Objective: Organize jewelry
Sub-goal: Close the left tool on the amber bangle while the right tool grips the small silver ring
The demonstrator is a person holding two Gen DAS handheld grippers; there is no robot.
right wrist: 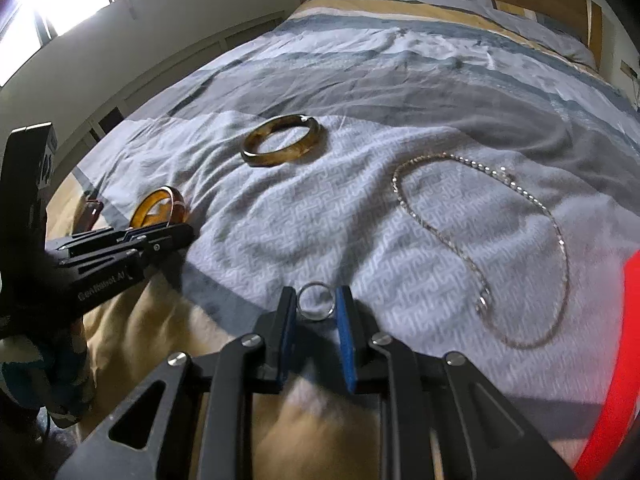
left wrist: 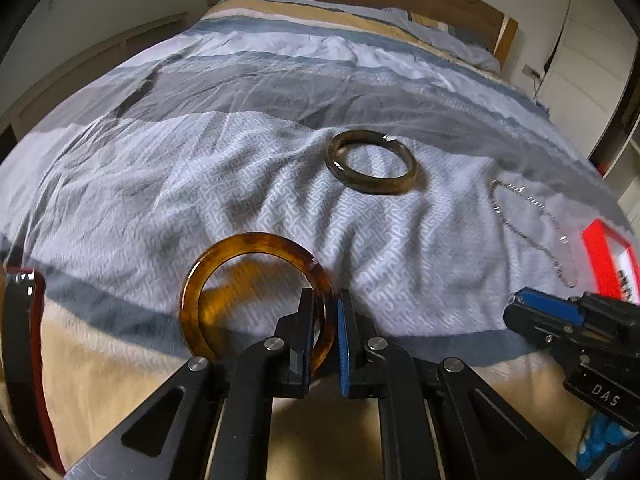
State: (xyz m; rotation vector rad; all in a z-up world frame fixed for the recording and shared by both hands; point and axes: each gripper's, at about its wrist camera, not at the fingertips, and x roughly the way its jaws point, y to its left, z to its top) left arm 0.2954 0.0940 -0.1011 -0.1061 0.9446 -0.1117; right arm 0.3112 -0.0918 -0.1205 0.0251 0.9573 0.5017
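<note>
Because the glossy amber tortoiseshell bangle (left wrist: 256, 300) is rigid and smooth, it will likely slip or pivot unless pinched squarely across its band, and that is where the left tool (left wrist: 325, 336) has it: the two pads are clamped on the right side of the hoop, which stands tilted up from the bed's patterned grey-and-white duvet (left wrist: 240, 184). The right tool (right wrist: 316, 320) sits with its tips down on the same duvet, the small plain silver finger ring (right wrist: 316, 300) between its blue pads; the left side of the ring appears to touch a pad, while a gap shows on the right, so I judge it bracketed, not yet gripped. Light, hard and round, it could squirt out; closing across its width seems safest. Farther ahead of both tools lies the olive-brown stone-like bangle (left wrist: 372, 162), flat and untouched. Right of it, beyond the right tool, the limp silver chain necklace (right wrist: 500, 248) sprawls in a loose loop; it would drape and tangle.
</note>
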